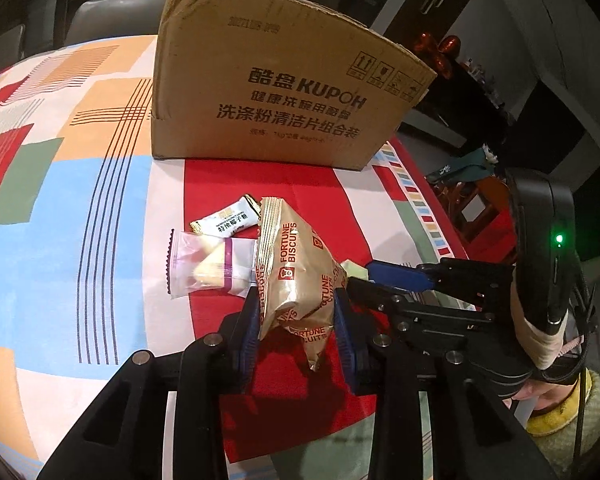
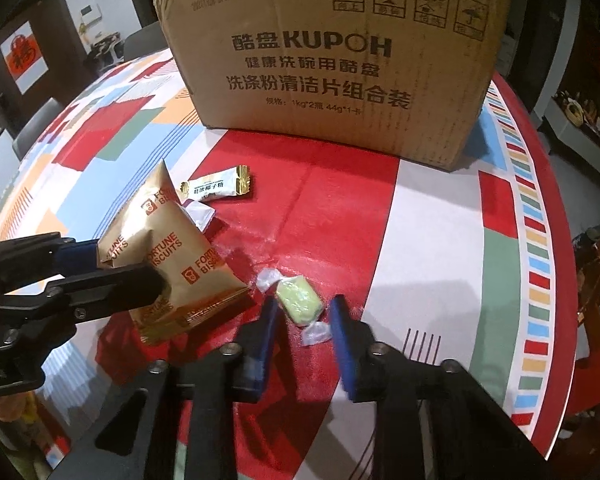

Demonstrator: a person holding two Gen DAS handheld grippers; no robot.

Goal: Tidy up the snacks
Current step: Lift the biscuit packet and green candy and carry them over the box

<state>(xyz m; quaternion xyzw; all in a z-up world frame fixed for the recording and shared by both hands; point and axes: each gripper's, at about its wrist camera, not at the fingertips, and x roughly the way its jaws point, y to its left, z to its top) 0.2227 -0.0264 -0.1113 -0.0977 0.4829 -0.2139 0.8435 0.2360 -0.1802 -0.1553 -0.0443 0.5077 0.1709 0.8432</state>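
Observation:
My left gripper (image 1: pixel 296 312) is shut on a gold Fortune Biscuits packet (image 1: pixel 296 272), held just above the tablecloth; the packet also shows in the right wrist view (image 2: pixel 168 256). My right gripper (image 2: pixel 304 312) is open, its blue fingers on either side of a green wrapped candy (image 2: pixel 298 300) lying on the cloth. A white and gold candy bar (image 1: pixel 226 222) and a clear packet with a pale snack (image 1: pixel 208 264) lie beyond the gold packet. A large open cardboard box (image 1: pixel 276 88) stands behind them, also in the right wrist view (image 2: pixel 340 64).
The round table (image 2: pixel 440 208) has a patterned red, blue and orange cloth. Its edge curves close on the right (image 2: pixel 556 240). Chairs and dark furniture stand beyond the table.

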